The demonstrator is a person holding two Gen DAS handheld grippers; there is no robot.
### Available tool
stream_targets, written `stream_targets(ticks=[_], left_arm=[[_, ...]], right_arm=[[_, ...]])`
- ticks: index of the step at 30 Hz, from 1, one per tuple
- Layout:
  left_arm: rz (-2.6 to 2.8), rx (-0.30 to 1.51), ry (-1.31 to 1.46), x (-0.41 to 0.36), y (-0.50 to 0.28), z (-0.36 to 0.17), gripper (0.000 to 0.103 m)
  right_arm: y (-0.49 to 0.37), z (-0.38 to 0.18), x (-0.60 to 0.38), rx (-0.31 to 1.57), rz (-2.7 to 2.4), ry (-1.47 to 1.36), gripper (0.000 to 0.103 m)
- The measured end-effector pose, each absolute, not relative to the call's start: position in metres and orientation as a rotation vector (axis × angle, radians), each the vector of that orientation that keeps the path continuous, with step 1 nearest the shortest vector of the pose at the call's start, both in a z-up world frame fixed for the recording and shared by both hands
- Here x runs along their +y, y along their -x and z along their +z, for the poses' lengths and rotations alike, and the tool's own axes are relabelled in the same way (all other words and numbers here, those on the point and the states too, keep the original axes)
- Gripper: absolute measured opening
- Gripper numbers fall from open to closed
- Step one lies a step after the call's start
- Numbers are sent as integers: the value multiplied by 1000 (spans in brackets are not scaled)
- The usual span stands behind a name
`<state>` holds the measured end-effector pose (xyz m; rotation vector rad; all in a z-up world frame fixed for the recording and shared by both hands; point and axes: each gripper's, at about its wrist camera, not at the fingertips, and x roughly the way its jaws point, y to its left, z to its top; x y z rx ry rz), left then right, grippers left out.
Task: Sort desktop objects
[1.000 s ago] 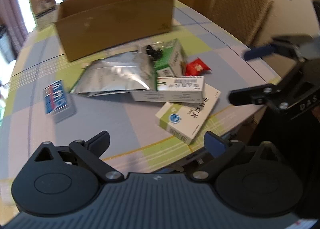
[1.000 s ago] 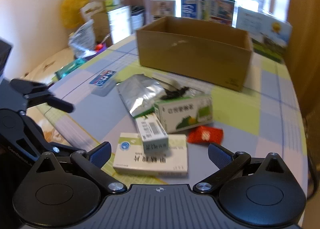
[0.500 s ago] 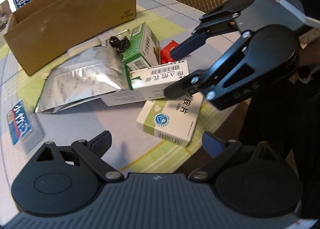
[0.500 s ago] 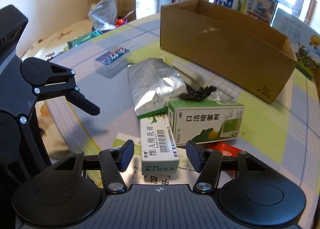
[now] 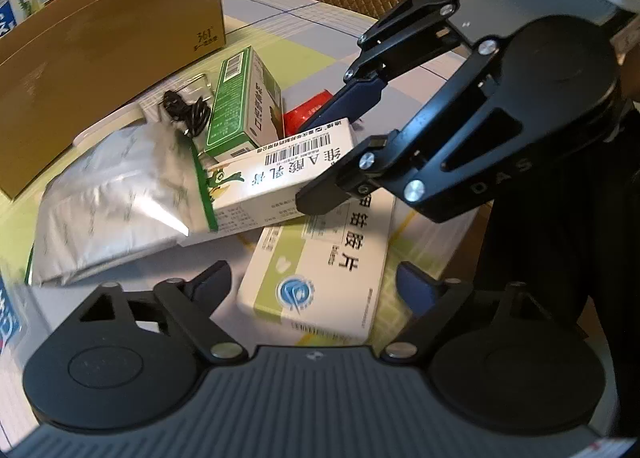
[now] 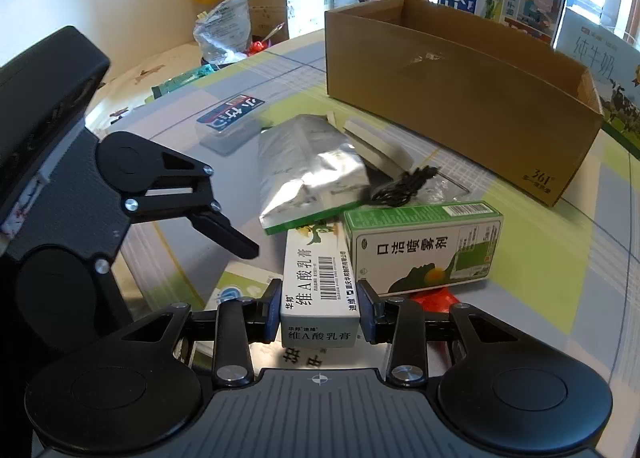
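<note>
Gripping the white ointment carton [image 6: 318,300] at its near end: the right gripper [image 6: 319,312] has both pads pressed on the carton's long sides, no gap showing, so the grasp step of one pick looks done and the lift has not started. The carton's far end sits at 12 o'clock from the gripper, tucked under the edge of the silver foil pouch [image 6: 306,168], and its near end lies on the flat white-and-green pill box [image 5: 320,278]. The green spray box [image 6: 424,248] lies just beside it at 2 o'clock, with a red packet [image 6: 436,300] half hidden behind that box. A coiled black cable [image 6: 400,188] rests on a clear sleeve past the pouch. The cardboard box [image 6: 460,70], open-topped, stands well apart at 1 o'clock; I judge it the likely drop point. The left gripper [image 5: 316,286] hangs wide open and empty over the pill box. Next move, my estimate: raise the carton near-end first and draw it back out from under the pouch, so the pouch and cable are not dragged, then carry it over the cardboard wall. Risk: the spray box may get nudged. Change from half a second ago: the right fingers then stood apart on either side of the carton; now they are closed against it. The left gripper has come lower and closer to the pill box, unchanged in opening.
</note>
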<state>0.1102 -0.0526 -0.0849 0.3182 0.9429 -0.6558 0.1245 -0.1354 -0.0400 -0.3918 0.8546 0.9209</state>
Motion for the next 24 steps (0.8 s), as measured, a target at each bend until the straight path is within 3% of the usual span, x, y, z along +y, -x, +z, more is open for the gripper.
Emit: stream_targets(ticks=[2,7,24], left_arm=[[-661,948,-332,-58,-115,-88,75],[-657,955,-355,-63,-116,-89,72],[-533,1006,-349,-49,-100,-86,73]], right_arm=[[-125,-39,-138,851,927,388,35],[-126,-35,-143,831,931,385,35],[-124,-29,-170,769,873,436,35]])
